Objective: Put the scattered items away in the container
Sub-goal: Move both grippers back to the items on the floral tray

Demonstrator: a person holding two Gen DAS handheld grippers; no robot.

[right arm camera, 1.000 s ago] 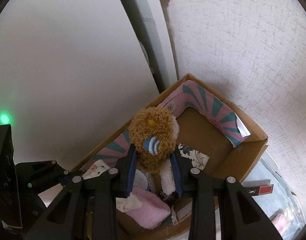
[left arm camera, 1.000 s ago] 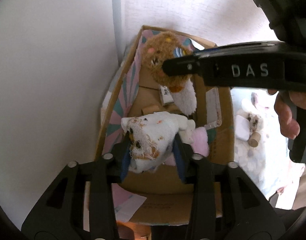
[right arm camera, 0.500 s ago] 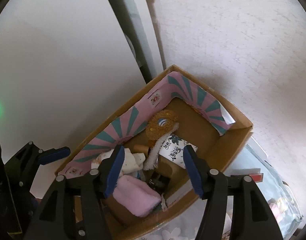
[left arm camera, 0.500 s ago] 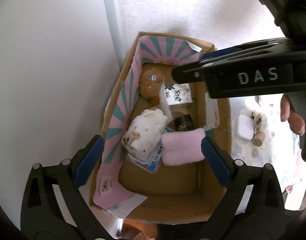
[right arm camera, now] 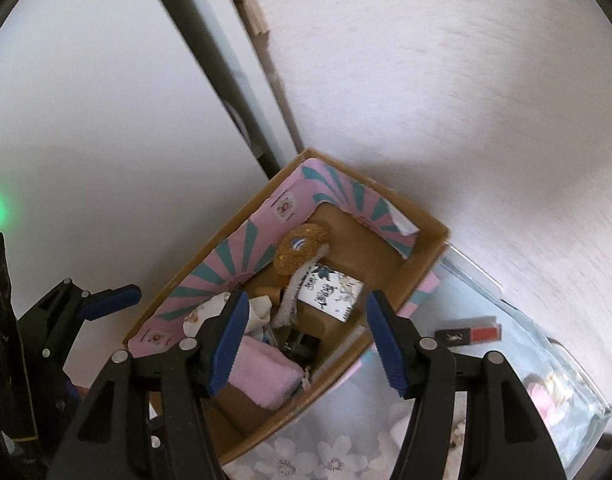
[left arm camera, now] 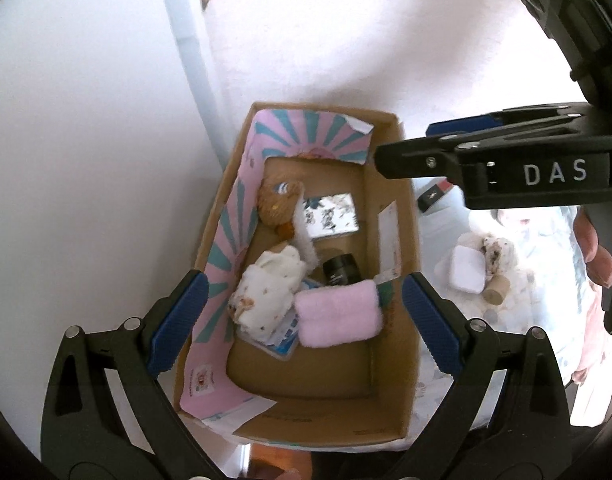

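A cardboard box (left arm camera: pixel 401 364) with a pink and teal striped liner stands against the wall; it also shows in the right wrist view (right arm camera: pixel 433 256). Inside lie a brown plush toy (left arm camera: pixel 276 204), a white plush toy (left arm camera: pixel 266 292), a folded pink cloth (left arm camera: pixel 337 314), a black jar (left arm camera: pixel 339 270) and a patterned packet (left arm camera: pixel 331 216). My left gripper (left arm camera: pixel 302 322) is open and empty, high above the box. My right gripper (right arm camera: pixel 307 342) is open and empty, above the box's right side; it also crosses the left wrist view (left arm camera: pixel 397 148).
On the floral tablecloth right of the box lie a black and red stick box (right arm camera: pixel 467 330), a white case (left arm camera: pixel 467 276), a small plush (left arm camera: pixel 497 248) and a cork (left arm camera: pixel 495 294). White walls stand behind and left of the box.
Both grippers opened and let go of their toys: the white plush and the brown plush now lie in the box. Both grippers have risen away from the box.
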